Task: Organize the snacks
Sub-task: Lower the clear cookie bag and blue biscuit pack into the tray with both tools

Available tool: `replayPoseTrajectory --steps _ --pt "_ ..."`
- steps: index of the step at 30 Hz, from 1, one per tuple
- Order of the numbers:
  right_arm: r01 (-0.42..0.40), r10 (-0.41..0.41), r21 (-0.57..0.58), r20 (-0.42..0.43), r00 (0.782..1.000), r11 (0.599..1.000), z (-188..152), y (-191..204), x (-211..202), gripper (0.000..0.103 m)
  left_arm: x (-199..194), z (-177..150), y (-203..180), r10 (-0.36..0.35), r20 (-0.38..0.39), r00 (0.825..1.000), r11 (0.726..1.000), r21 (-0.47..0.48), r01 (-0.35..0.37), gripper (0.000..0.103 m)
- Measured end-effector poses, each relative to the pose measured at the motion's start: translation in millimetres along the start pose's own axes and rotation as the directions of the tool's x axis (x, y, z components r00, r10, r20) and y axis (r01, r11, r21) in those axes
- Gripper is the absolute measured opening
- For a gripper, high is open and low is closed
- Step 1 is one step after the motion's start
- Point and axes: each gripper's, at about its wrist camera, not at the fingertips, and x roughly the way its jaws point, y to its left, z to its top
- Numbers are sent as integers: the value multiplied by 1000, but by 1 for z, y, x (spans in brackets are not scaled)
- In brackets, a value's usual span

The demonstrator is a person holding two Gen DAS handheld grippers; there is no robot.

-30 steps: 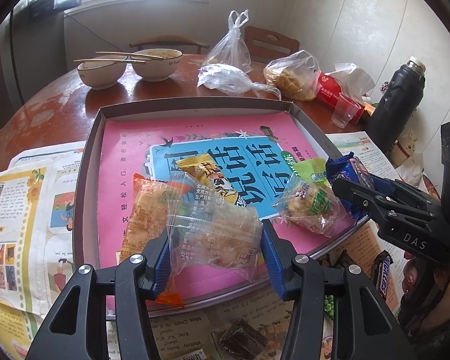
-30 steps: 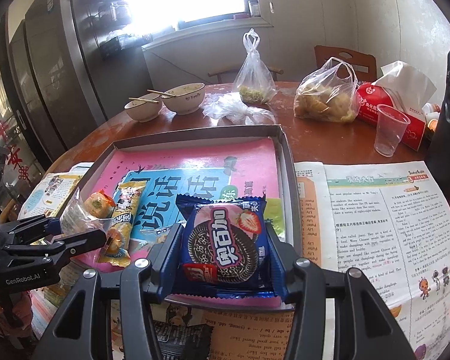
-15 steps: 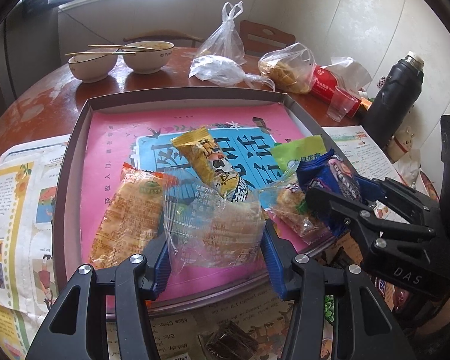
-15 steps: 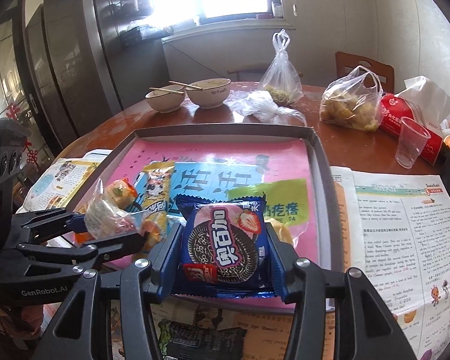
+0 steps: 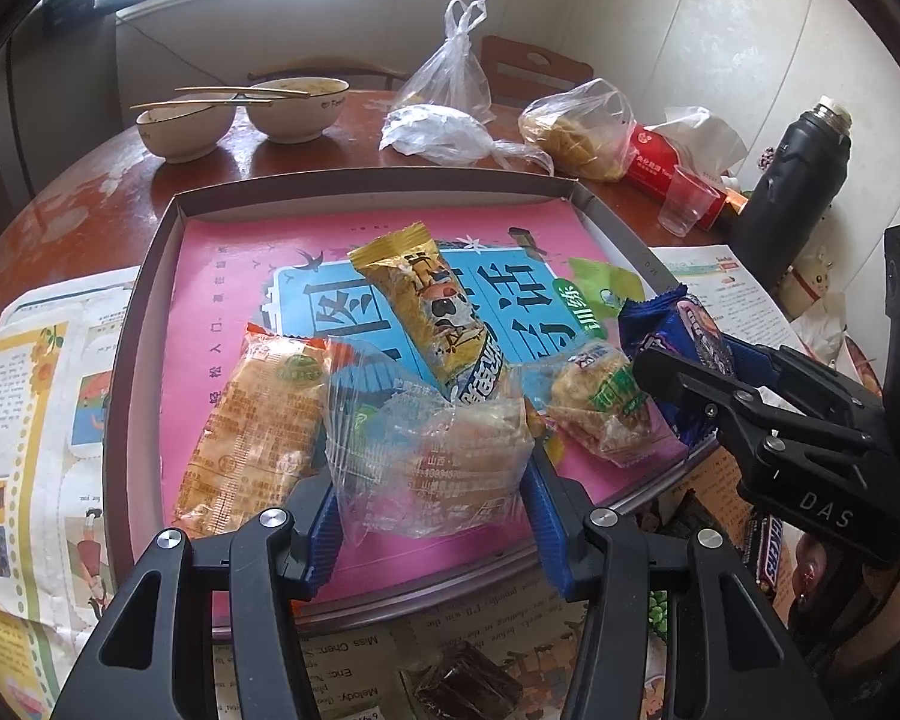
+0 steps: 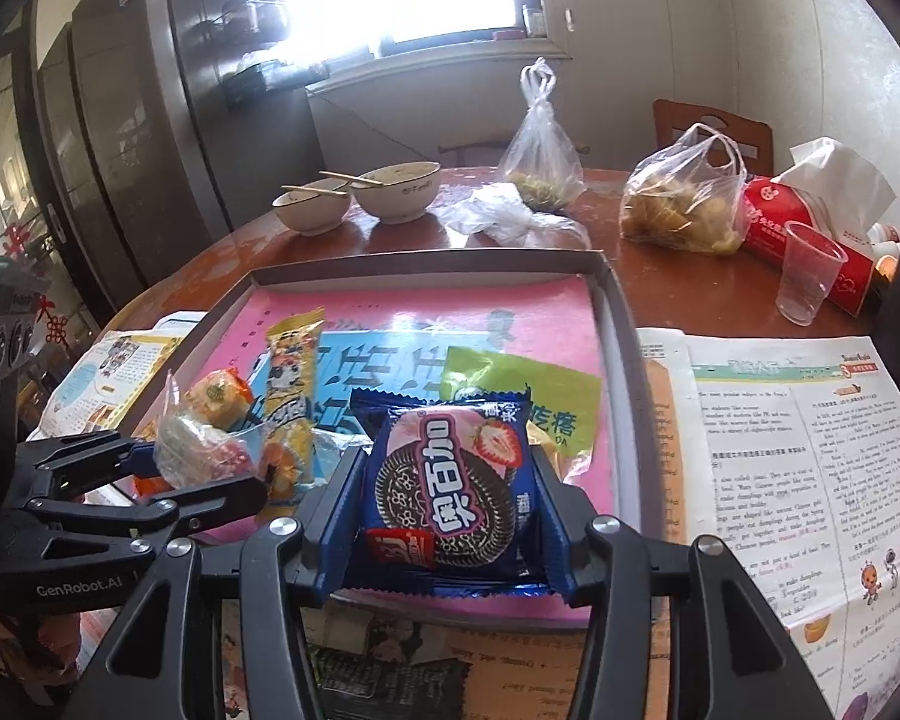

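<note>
Snacks lie in the tray [image 5: 150,276] at frame centre. Left gripper [image 5: 432,516] has its jaws clamped on a clear-wrapped pastry [image 5: 432,456]; right gripper [image 6: 444,516] has its jaws gripping a blue cookie pack [image 6: 450,480] over the tray's lower edge

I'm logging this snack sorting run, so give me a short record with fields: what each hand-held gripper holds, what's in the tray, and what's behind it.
left hand-held gripper: shut on clear-wrapped pastry, over the tray's near edge
right hand-held gripper: shut on blue cookie pack, over the tray's near right part
tray: pink-lined; holds orange-wrapped cake, yellow snack bar, green-labelled bun, green packet
behind tray: two bowls with chopsticks, plastic bags, clear cup, black flask
</note>
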Motion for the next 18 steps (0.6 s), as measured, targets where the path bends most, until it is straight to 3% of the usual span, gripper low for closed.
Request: replayPoseTrajectory --steps 7,18 --pt "93 -93 -23 -2 996 995 -1 -4 3 52 1 0 -1 5 0 1000 1000 3 -5 55" --pt "66 -66 -7 -13 998 998 -4 -10 4 53 2 0 -2 13 0 1000 1000 4 -13 55"
